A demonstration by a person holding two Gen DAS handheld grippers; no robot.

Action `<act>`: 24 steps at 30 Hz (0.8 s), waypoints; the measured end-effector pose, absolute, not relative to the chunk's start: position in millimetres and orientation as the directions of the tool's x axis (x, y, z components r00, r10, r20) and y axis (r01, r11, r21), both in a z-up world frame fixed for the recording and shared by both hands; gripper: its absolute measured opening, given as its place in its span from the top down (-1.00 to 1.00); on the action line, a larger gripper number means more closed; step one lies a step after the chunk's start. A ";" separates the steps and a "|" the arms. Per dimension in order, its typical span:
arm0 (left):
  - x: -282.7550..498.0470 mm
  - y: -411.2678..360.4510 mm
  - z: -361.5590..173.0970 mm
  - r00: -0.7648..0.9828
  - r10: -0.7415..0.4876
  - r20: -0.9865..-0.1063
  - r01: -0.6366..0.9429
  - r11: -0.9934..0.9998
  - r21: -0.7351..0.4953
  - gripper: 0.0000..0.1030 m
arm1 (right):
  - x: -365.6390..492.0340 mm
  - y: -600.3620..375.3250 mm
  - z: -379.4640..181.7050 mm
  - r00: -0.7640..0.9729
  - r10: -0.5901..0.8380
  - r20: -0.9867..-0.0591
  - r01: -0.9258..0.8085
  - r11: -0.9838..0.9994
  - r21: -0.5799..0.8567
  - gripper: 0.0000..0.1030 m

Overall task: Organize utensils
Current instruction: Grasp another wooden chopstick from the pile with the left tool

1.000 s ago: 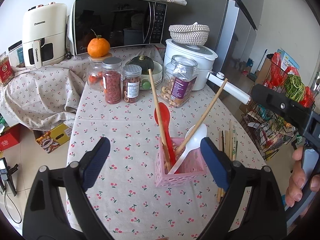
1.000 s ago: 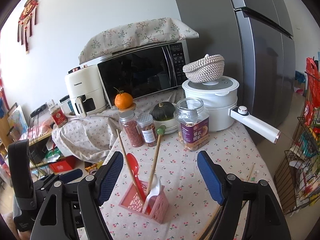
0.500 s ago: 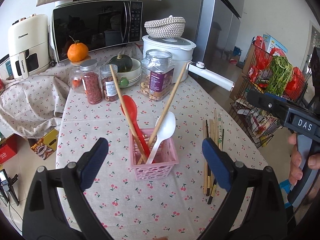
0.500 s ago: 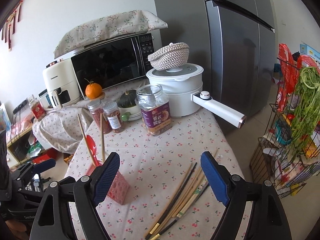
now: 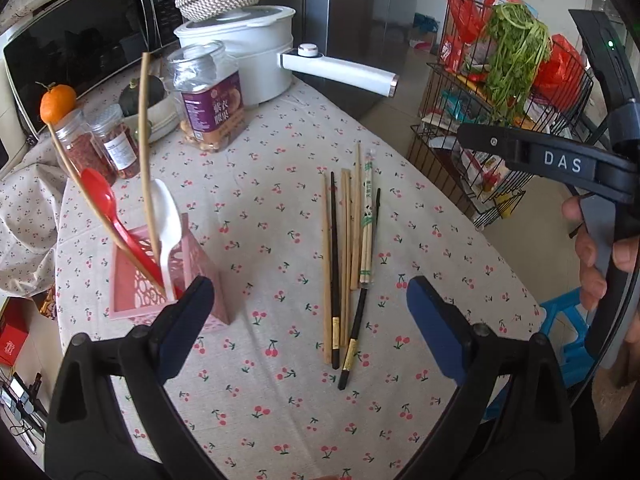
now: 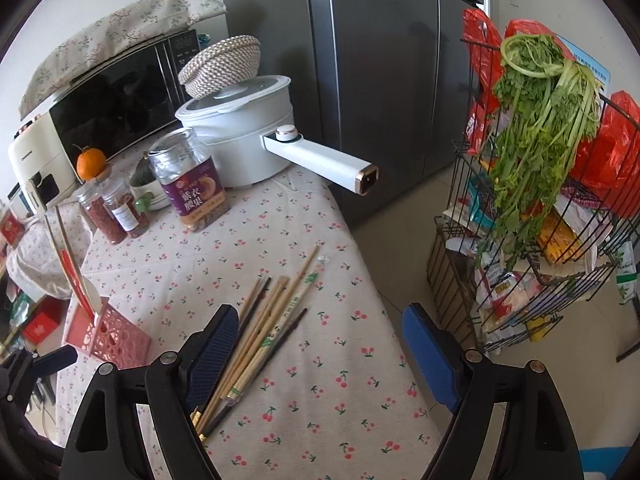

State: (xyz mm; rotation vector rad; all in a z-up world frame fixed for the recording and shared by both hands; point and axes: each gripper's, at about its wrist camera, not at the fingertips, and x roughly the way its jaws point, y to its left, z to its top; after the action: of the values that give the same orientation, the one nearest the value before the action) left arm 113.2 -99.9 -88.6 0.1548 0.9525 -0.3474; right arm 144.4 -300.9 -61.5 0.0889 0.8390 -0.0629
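Note:
A pile of loose chopsticks, wood, black and paper-wrapped, lies on the cherry-print tablecloth; it also shows in the right wrist view. A pink utensil basket to their left holds a red spoon, a white spoon and two long wooden sticks; the right wrist view shows the basket at left. My left gripper is open and empty, hovering over the near ends of the chopsticks. My right gripper is open and empty, just right of the chopsticks.
At the table's back stand a white electric pot with a long handle, a nut jar, two spice jars, an orange and a microwave. A wire rack with greens stands right of the table edge.
Both grippers have swung right, away from the pink basket, and now face the loose chopsticks. Both stay open and empty.

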 end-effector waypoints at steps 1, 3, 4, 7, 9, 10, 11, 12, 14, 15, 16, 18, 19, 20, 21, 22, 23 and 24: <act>118.8 -104.6 -93.0 0.515 -0.219 -0.829 0.346 0.938 -0.033 -0.88 | 146.7 -305.7 -64.6 0.657 -0.027 -0.753 0.097 0.994 0.048 -0.66; 132.5 -114.5 -101.0 0.481 -0.235 -0.845 0.328 0.942 -0.075 -0.88 | 151.6 -312.3 -71.2 0.642 -0.048 -0.765 0.108 0.994 0.029 -0.66; 141.0 -118.7 -105.2 0.465 -0.237 -0.853 0.315 0.945 -0.091 -0.85 | 154.1 -314.7 -74.7 0.633 -0.057 -0.772 0.113 0.993 0.019 -0.66; 170.4 -132.2 -122.1 0.438 -0.215 -0.873 0.279 0.956 -0.095 -0.57 | 160.1 -321.5 -86.5 0.600 -0.056 -0.798 0.124 0.992 0.023 -0.66; 191.7 -138.1 -136.2 0.412 -0.204 -0.888 0.259 0.961 -0.100 -0.24 | 163.1 -324.7 -94.1 0.576 -0.041 -0.816 0.128 0.991 0.041 -0.66; 202.0 -138.9 -143.9 0.390 -0.206 -0.897 0.246 0.962 -0.114 0.02 | 164.1 -325.9 -97.3 0.566 -0.031 -0.824 0.128 0.990 0.051 -0.66; 211.8 -139.0 -151.6 0.365 -0.217 -0.905 0.230 0.963 -0.138 0.22 | 165.5 -326.5 -99.9 0.557 -0.020 -0.830 0.124 0.990 0.060 -0.66; 219.5 -138.8 -158.4 0.344 -0.232 -0.910 0.211 0.963 -0.166 0.30 | 166.4 -326.9 -101.9 0.551 -0.013 -0.834 0.120 0.991 0.063 -0.66; 230.2 -140.0 -168.8 0.319 -0.246 -0.915 0.182 0.964 -0.196 0.45 | 167.9 -328.3 -104.9 0.545 -0.016 -0.838 0.116 0.992 0.057 -0.66; 233.8 -141.6 -172.1 0.316 -0.245 -0.916 0.176 0.964 -0.198 0.46 | 168.3 -329.0 -105.9 0.543 -0.019 -0.840 0.115 0.992 0.052 -0.66; 235.5 -144.1 -173.3 0.318 -0.242 -0.917 0.174 0.965 -0.194 0.47 | 169.1 -329.9 -107.5 0.540 -0.019 -0.841 0.115 0.992 0.051 -0.66; 240.3 -148.8 -175.8 0.319 -0.233 -0.918 0.176 0.967 -0.184 0.48 | 171.5 -331.0 -110.9 0.530 -0.012 -0.848 0.115 0.992 0.058 -0.66; 243.4 -150.6 -177.9 0.317 -0.226 -0.921 0.176 0.968 -0.177 0.49 | 172.4 -331.0 -112.6 0.522 -0.006 -0.853 0.115 0.991 0.063 -0.66; 247.0 -152.2 -180.3 0.311 -0.220 -0.925 0.175 0.969 -0.172 0.57 | 173.4 -330.9 -113.7 0.516 -0.001 -0.856 0.113 0.991 0.067 -0.66; 248.9 -154.3 -182.8 0.303 -0.214 -0.929 0.176 0.970 -0.166 0.61 | 174.4 -330.4 -115.0 0.512 0.003 -0.859 0.112 0.991 0.071 -0.66; 252.1 -155.6 -185.7 0.296 -0.209 -0.932 0.177 0.971 -0.161 0.68 | 175.0 -329.8 -115.8 0.509 0.005 -0.861 0.111 0.991 0.072 -0.66; 254.7 -157.0 -188.4 0.291 -0.201 -0.935 0.177 0.972 -0.154 0.69 | 175.4 -329.4 -116.3 0.507 0.006 -0.862 0.111 0.991 0.072 -0.66; 257.1 -158.1 -191.0 0.288 -0.192 -0.938 0.174 0.974 -0.146 0.68 | 175.5 -328.9 -116.5 0.506 0.007 -0.862 0.110 0.991 0.072 -0.66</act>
State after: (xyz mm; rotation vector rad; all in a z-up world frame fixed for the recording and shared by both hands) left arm 257.1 -158.1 -191.0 -0.0165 1.2552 -0.2449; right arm 175.5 -328.9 -116.5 0.1235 1.0389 -0.0628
